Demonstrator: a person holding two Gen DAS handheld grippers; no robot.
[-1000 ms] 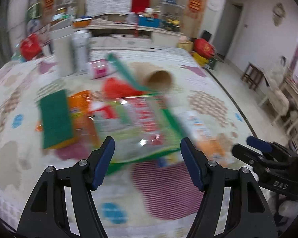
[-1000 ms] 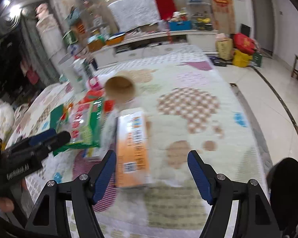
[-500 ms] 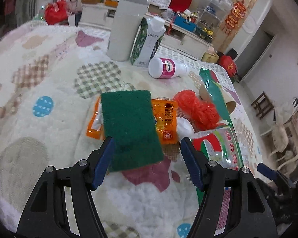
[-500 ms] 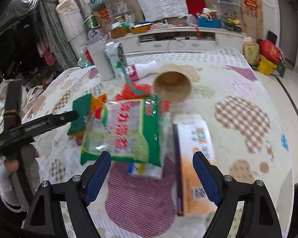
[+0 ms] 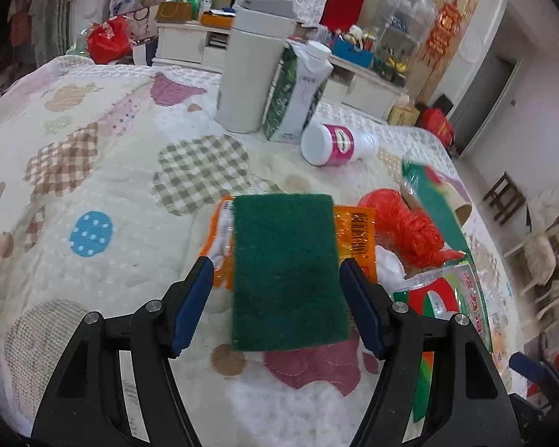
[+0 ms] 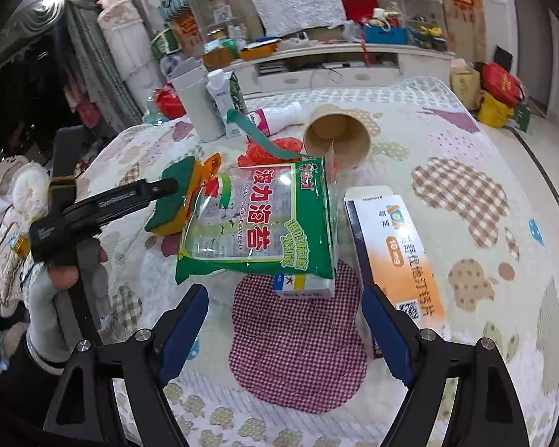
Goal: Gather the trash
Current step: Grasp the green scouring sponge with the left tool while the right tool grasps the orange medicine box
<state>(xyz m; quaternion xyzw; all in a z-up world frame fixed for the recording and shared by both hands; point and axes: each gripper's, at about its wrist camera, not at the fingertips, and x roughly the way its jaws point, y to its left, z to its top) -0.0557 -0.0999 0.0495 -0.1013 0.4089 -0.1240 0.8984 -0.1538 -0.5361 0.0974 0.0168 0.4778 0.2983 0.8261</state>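
On the quilted bed point(image 5: 104, 156), the seaweed bag point(image 6: 257, 219), printed "SEASONED SEAWEED", looks light and crinkly; best pinched at an edge. The right gripper point(image 6: 285, 329) has just been opening; it hangs wide and empty before the bag. The left gripper point(image 5: 275, 303) straddles the soft green scouring pad point(image 5: 285, 272), its pads apparently not pressing.

White cabinet point(image 6: 328, 63) behind — pale tiled floor point(image 6: 555, 141).

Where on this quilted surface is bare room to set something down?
Free: the quilt left of the green scouring pad, and right of the orange box. Crowded: the centre, around the seaweed bag, red mesh and paper cup.
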